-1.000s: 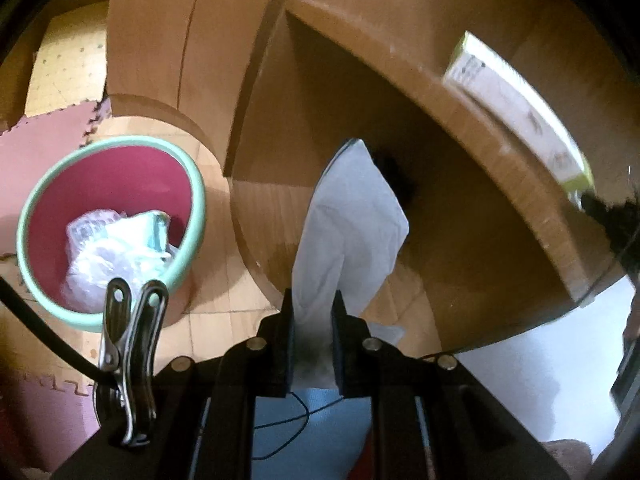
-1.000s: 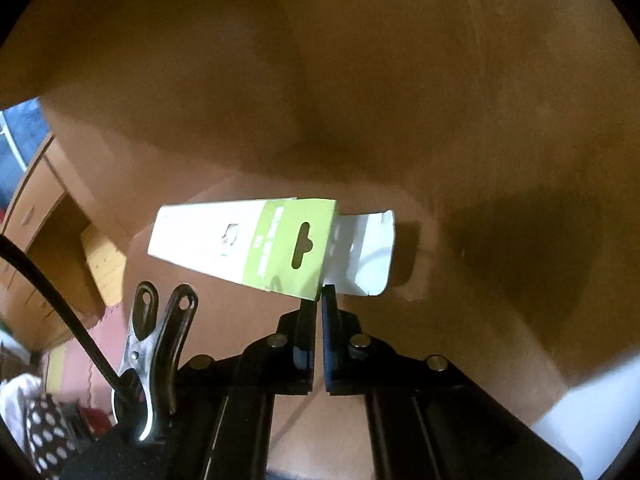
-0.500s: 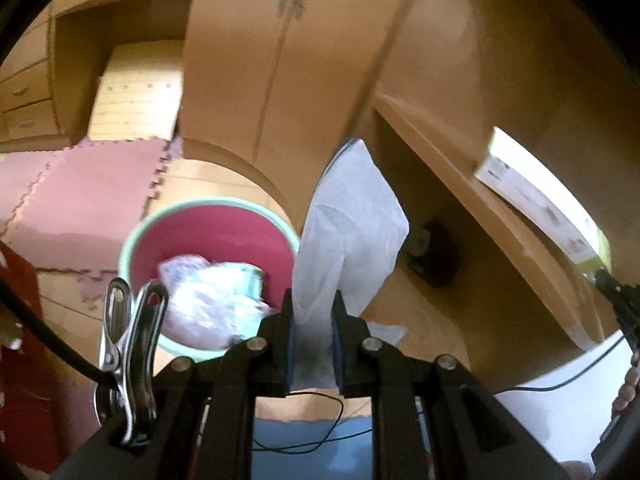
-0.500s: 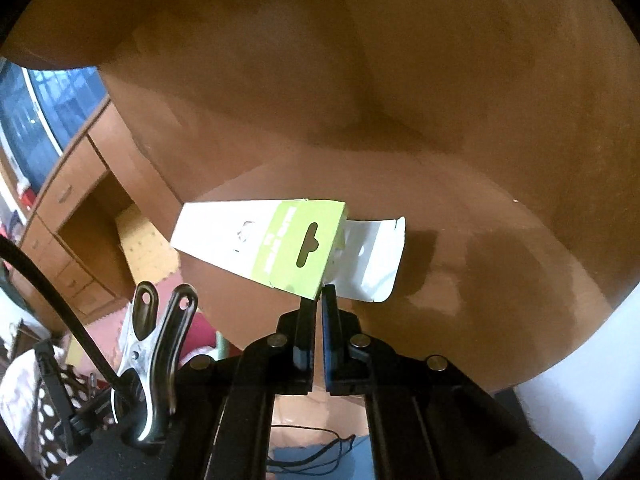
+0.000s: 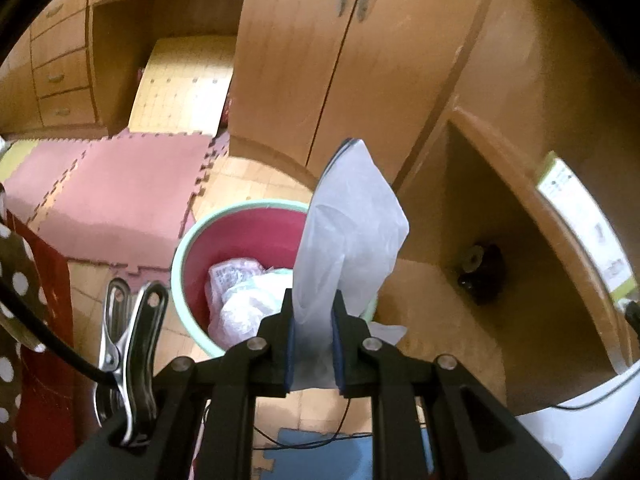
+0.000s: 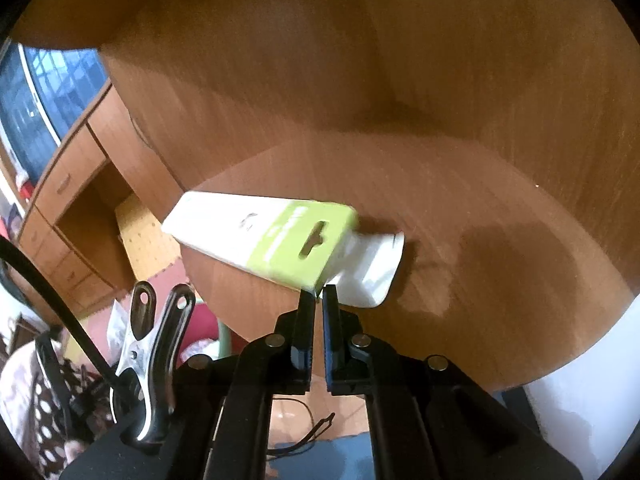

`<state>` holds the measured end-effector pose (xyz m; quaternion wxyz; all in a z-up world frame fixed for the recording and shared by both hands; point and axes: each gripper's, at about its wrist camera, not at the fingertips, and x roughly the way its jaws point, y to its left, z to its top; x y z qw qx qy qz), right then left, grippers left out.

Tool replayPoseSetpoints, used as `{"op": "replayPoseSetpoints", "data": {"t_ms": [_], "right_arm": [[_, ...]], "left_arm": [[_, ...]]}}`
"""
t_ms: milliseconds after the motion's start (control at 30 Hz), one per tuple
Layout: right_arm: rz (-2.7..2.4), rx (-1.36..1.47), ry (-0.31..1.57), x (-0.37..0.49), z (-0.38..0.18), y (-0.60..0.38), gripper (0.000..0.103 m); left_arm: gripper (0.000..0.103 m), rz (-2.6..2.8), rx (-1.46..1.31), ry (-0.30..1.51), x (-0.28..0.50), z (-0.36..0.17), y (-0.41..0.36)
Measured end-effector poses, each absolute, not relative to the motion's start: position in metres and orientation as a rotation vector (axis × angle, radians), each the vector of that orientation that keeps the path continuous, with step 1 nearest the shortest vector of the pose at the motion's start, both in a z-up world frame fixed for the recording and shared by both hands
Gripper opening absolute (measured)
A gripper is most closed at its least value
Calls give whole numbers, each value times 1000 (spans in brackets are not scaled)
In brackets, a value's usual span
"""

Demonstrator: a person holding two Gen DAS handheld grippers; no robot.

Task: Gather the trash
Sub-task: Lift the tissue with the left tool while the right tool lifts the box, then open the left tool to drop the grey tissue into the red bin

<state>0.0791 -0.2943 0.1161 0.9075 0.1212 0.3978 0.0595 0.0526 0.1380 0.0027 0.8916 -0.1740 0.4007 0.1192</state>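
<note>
While the left gripper (image 5: 312, 312) is pinching a white plastic bag (image 5: 348, 232) above the bin (image 5: 188, 248), the right gripper (image 6: 318, 296) — jaws nearly closed — is nipping a green-and-white carton (image 6: 276, 236) at its corner.

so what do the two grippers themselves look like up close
Both are matte black frames with silver round bolts at the pivots. The left gripper has blue-faced pads on its jaws; the right gripper has ridged dark ones. Each carries a shiny steel spring clamp pinning a black cable on its left.
</note>
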Motion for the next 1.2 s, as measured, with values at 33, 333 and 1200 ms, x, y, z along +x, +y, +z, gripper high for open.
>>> {"op": "replayPoseSetpoints", "data": {"t_ms": [33,333,1200], "right_arm": [[137,225,828,80,116,-290,19],[178,-135,788,74,133,-258,58],[343,-527,967,174,111,-193,74]], "left_arm": [[15,256,-363,846,56,-2,141],[15,312,-420,986,89,-56,159],[45,283,-362,1067,100,-44,153]]}}
